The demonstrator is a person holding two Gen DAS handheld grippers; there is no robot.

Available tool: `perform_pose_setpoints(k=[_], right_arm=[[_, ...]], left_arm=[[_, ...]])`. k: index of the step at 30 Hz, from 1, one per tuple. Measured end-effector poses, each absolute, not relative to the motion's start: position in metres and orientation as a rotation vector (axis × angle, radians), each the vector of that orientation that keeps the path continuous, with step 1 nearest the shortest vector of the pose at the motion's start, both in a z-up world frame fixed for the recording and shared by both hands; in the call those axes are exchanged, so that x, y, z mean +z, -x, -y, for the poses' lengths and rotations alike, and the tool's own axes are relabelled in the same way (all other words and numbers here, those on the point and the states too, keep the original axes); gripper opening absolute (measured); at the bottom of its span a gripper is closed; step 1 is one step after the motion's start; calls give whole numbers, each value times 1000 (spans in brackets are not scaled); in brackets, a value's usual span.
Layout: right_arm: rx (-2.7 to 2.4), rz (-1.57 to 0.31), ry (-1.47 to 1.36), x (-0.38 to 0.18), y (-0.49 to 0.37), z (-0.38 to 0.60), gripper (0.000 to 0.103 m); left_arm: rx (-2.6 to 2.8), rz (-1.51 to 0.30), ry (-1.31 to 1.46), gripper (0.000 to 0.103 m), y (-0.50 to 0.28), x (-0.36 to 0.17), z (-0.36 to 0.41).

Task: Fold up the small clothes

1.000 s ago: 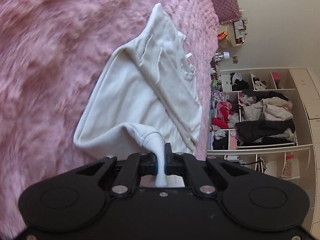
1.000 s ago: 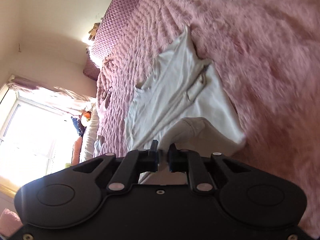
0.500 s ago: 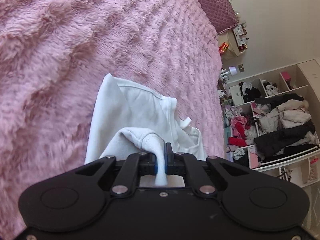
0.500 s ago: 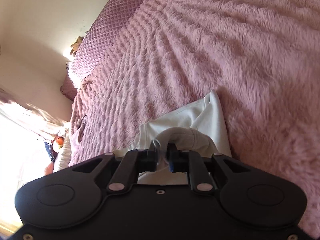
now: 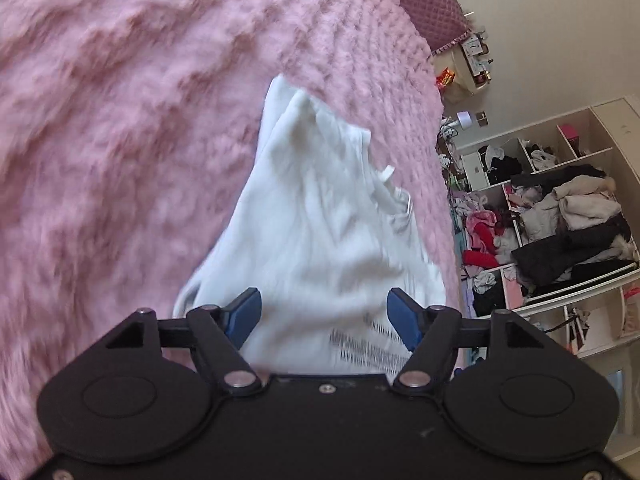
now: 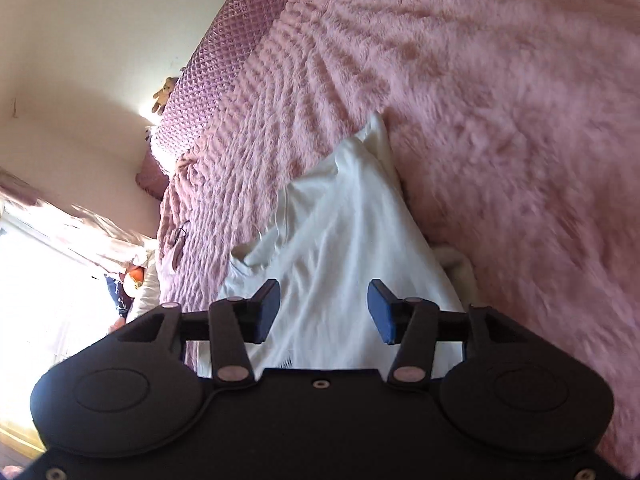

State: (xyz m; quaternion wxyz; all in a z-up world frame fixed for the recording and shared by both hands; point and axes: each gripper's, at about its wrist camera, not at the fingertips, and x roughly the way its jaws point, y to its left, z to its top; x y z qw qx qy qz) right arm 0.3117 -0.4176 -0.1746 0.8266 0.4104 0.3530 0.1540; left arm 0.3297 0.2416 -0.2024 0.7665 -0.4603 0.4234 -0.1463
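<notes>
Lying crumpled on the pink fuzzy blanket (image 5: 140, 128) of the bed is the small white garment (image 5: 320, 232), bunched into a rough wedge that narrows toward its far end. Its near edge is running under both cameras, so that part is hidden. The left hand-held gripper (image 5: 325, 314) is hovering just over the near end of the cloth with its blue pads (image 5: 244, 314) spread wide, holding nothing; blurred dark print is showing on the fabric between them. The right hand-held gripper (image 6: 324, 306) is likewise standing spread apart over the white garment (image 6: 340, 240), its pads (image 6: 266, 310) gripping nothing.

Only the left wrist view is showing the small tab at the neckline and, beyond the bed, the open shelving (image 5: 560, 216) stuffed with piled clothes. Only the right wrist view is showing the quilted purple headboard (image 6: 224, 56), a small plush toy (image 6: 162, 94) beside it against the wall, and the bright window (image 6: 48, 280) glaring at the left edge. The blanket (image 6: 500, 120) is filling the rest of that view.
</notes>
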Motion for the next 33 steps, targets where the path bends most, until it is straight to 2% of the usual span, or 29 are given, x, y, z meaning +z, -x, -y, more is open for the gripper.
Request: perform_pose_setpoints(k=[3, 8, 12, 19, 20, 22, 24, 25, 28, 33], right_arm=[[306, -768, -879, -193, -282, 416, 50], [194, -769, -974, -228, -274, 416, 50], [157, -715, -1031, -237, -279, 417, 50], [119, -668, -1079, -238, -291, 413, 50], [116, -668, -1084, -240, -292, 413, 50], [113, -668, -1085, -239, -293, 411, 47], [100, -676, -1043, -234, -295, 408, 19], [104, -692, -994, -229, -298, 404, 15], [123, -719, -890, -210, -310, 396, 12], [188, -685, -938, -169, -314, 399, 10]], left_arm=[[-289, -959, 1175, 70, -301, -240, -234], [-195, -879, 1352, 69, -287, -277, -228], [-160, -789, 1482, 69, -295, -287, -225], [-151, -742, 1515, 69, -306, -287, -221], [-146, -738, 1521, 66, -305, -288, -221], [-132, -736, 1510, 50, -303, -287, -222], [-93, -758, 1465, 9, -303, -283, -226], [-78, -767, 1450, 4, -305, -281, -227], [-74, -790, 1372, 2, -317, -261, -235], [-134, -790, 1249, 1, -325, -206, -241]])
